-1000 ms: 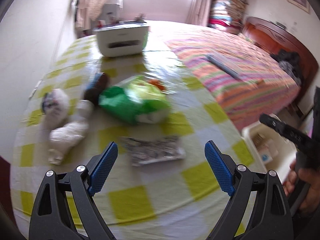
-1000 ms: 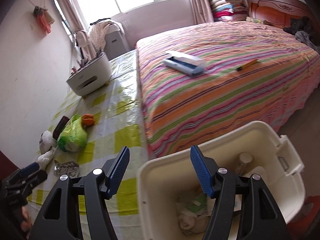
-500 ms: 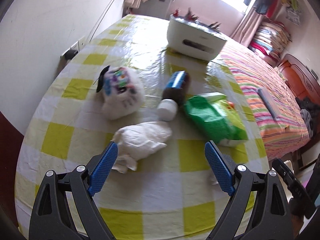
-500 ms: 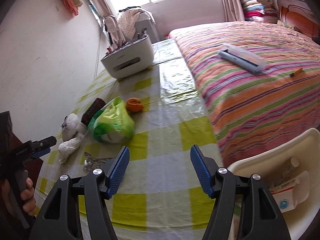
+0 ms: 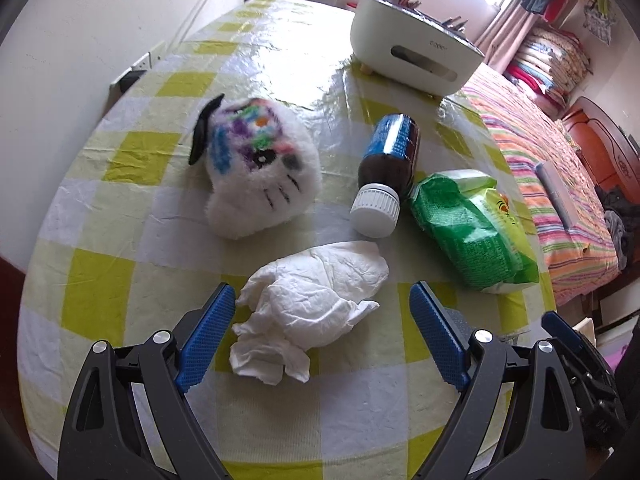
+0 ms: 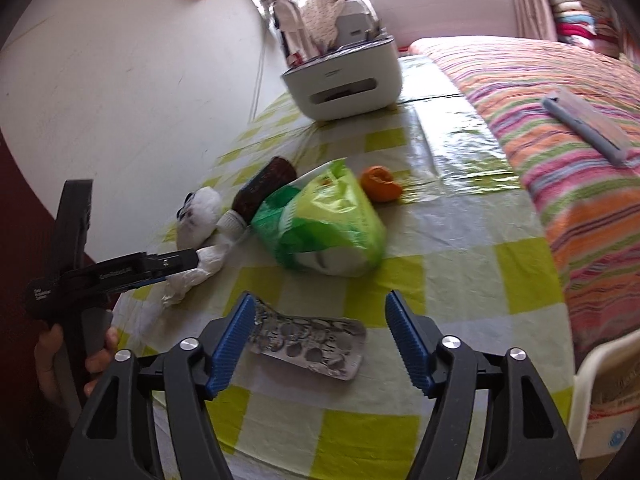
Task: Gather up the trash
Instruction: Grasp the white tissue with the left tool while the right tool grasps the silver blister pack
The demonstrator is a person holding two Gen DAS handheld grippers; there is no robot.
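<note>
A crumpled white tissue [image 5: 312, 308] lies on the yellow-checked tablecloth [image 5: 100, 280]. My left gripper [image 5: 320, 294] is open and straddles it, with neither pad touching it. In the right wrist view the left gripper [image 6: 188, 262] shows at the left with the tissue [image 6: 188, 280] at its tip. A silver blister pack [image 6: 308, 344] lies flat near the table's front edge. My right gripper [image 6: 320, 300] hovers over the pack; its jaws are opening and do not press on it. An orange peel [image 6: 380, 184] sits behind a green wipes pack [image 6: 324, 228].
A brown bottle [image 5: 388, 168] with a white cap lies beside a white plush toy [image 5: 256, 176]. A white organiser box [image 5: 412, 56] stands at the back. A striped bed [image 6: 580, 140] borders the table on the right. A white bin [image 6: 600, 392] stands at the lower right.
The left gripper swung left from the blister pack to the tissue and came lower. The right gripper left the bin and came over the blister pack, and its jaws widened slightly.
</note>
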